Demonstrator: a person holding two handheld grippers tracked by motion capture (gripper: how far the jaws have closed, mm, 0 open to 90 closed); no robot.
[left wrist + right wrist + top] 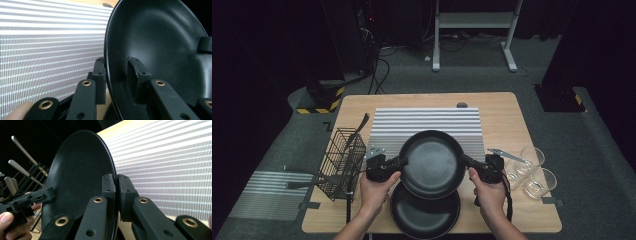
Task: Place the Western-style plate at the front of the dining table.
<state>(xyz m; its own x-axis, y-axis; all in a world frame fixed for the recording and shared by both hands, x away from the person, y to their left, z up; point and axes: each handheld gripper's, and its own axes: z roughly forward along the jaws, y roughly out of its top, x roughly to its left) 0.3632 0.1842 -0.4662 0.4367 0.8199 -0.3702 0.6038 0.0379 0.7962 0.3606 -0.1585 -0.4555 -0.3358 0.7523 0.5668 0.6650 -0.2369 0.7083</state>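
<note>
High view: upper pan (432,162) held above tabletop (502,115), over striped mat (427,120) & a second pan (424,212). Left tool (402,161) on its left rim, right tool (464,161) on right rim. Wire basket (343,160) at left, glasses (532,172) at right.

Left tool view: jaws straddle pan rim, one inside, one outside; whether they press it, can't tell.

Right tool view: jaws clenched on rim.

The lower pan (424,216) lies half hidden beneath the lifted pan (432,162), its near rim cut off at the frame's bottom. Left of the lifted pan, the utensils in the wire basket (343,162) are too small to identify.
</note>
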